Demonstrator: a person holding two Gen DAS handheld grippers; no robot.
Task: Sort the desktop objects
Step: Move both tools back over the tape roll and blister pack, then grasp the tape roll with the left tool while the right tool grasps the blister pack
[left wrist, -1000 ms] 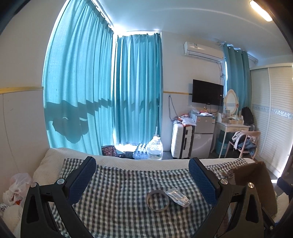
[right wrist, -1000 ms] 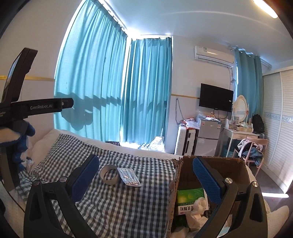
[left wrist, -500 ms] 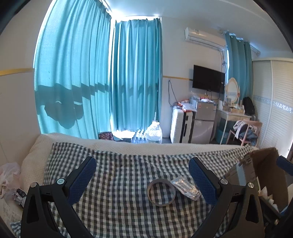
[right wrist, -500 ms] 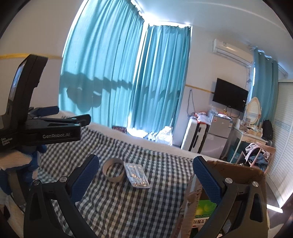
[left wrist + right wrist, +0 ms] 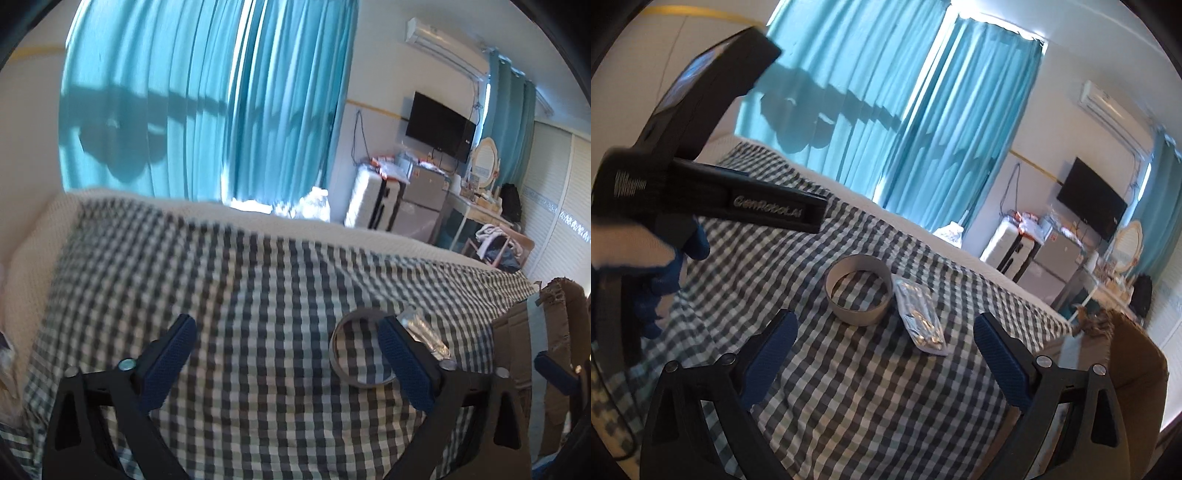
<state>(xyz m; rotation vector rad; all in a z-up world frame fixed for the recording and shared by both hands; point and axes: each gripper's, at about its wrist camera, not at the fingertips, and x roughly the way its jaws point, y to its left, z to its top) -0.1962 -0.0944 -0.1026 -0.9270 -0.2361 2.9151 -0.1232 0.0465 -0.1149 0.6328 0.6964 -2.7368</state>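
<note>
A grey-brown tape ring (image 5: 857, 292) lies on the checked cloth (image 5: 886, 398), with a clear packet of foil strips (image 5: 919, 318) touching its right side. My right gripper (image 5: 885, 322) hovers just short of both, its jaws wide and closing, with nothing between the pads. My left gripper (image 5: 286, 328) is over bare cloth, jaws wide and closing on nothing. Its right finger (image 5: 402, 363) covers part of the tape ring (image 5: 343, 354) and the packet (image 5: 424, 332). A gloved hand (image 5: 631, 254) holds the left gripper's black housing (image 5: 701, 192).
A brown cardboard box (image 5: 1137, 354) stands at the cloth's right end, also the box (image 5: 539, 332) in the left wrist view. A cream blanket (image 5: 29, 258) borders the cloth. Beyond are blue curtains (image 5: 207, 110), a white suitcase (image 5: 373, 203), a wall TV (image 5: 439, 125) and a dressing table.
Both grippers have sunk toward the cloth and tipped downward. The ring and packet now look larger and nearer. The right view has rolled, and the box's contents have left it.
</note>
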